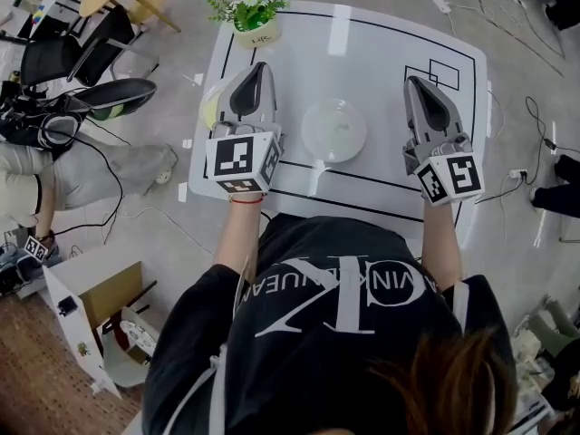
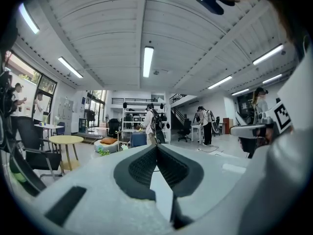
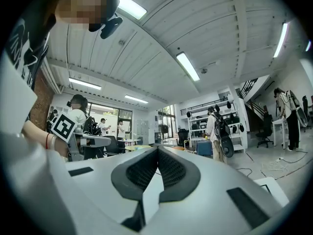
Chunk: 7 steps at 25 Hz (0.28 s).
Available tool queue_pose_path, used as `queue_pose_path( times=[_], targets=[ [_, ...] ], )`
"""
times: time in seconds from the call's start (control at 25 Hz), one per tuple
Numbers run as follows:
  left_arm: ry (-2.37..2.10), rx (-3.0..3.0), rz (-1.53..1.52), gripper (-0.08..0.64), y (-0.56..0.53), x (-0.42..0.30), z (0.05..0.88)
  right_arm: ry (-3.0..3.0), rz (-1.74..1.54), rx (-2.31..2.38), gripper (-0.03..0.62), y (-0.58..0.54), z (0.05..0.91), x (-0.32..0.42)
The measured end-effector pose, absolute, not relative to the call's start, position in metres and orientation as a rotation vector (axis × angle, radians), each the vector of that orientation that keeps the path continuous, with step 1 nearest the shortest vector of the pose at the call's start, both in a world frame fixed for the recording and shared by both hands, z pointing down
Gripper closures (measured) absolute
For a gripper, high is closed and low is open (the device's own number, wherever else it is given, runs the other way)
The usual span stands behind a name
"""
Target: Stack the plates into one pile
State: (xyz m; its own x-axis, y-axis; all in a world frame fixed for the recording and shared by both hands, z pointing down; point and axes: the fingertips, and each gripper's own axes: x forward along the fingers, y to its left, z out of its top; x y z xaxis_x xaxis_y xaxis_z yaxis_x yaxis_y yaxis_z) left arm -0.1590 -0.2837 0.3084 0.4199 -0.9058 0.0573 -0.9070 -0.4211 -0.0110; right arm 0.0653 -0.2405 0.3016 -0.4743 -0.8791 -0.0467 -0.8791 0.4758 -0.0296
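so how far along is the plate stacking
Done: a pale plate sits mid-table, and I cannot tell whether it is one or several. In hand: nothing; the left gripper and right gripper are both shut and empty above the table. Left: a yellowish rim shows beside the left gripper, apart from the pale plate; if it is a plate, it still needs stacking.

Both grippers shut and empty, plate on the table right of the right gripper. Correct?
No. The head view shows the plate between the left gripper and the right gripper, not to the right of it. Both are shut and empty, as you said.
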Motion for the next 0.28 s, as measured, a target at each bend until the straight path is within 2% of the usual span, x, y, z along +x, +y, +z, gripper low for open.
queue_pose_path(
  times=[0.28],
  targets=[
    [-1.666, 2.626, 0.094, 0.555, -0.2856, -0.1592, 0.3112, 2.650, -0.009, -1.583, 0.591, -0.2419, 0.3025, 0.0644]
  ],
)
